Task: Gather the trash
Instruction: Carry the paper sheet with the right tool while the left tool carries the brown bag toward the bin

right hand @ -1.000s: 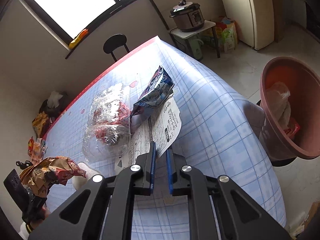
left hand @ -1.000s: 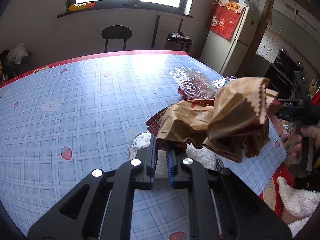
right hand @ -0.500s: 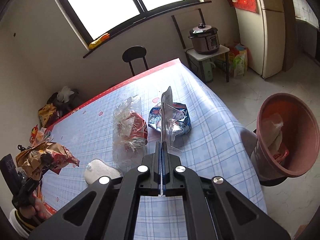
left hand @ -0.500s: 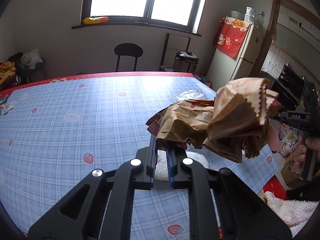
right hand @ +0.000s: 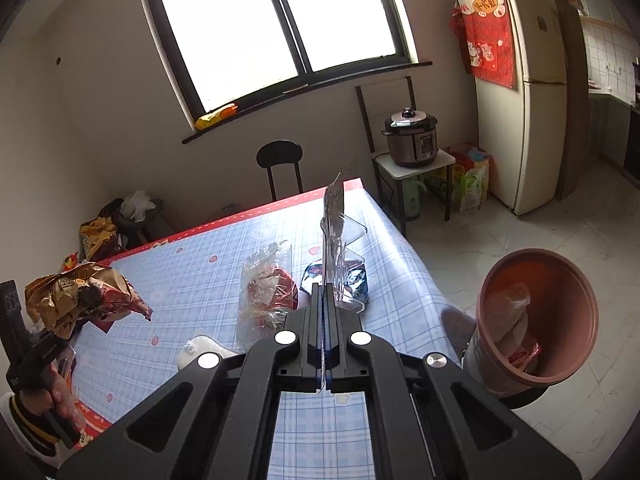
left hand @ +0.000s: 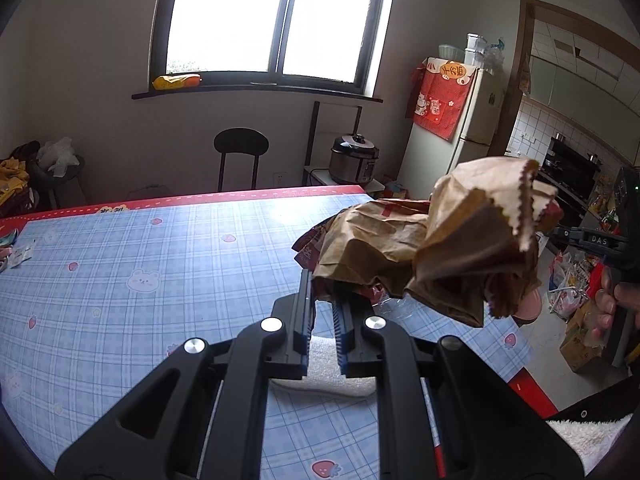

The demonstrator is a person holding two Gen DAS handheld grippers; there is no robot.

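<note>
My left gripper [left hand: 323, 280] is shut on a crumpled brown paper bag [left hand: 432, 252] with red wrappers and holds it above the blue checked table [left hand: 140, 280]. The bag also shows in the right wrist view [right hand: 76, 296]. My right gripper [right hand: 325, 292] is shut on a thin clear plastic package with a printed card [right hand: 334, 216], held upright above the table. A clear bag with red contents [right hand: 266, 292] and a blue snack wrapper [right hand: 356, 280] lie on the table. A pink trash bin [right hand: 536, 320] with trash inside stands on the floor at the right.
A white cloth [left hand: 324, 364] lies on the table near its front edge, also in the right wrist view [right hand: 200, 352]. A black chair [right hand: 280, 168], a rice cooker on a stand [right hand: 412, 140] and a fridge [right hand: 528, 92] stand beyond the table.
My right gripper closed on the plastic package and lifted it off the table. Both grippers rose and tilted up; the paper bag stays held in the left.
</note>
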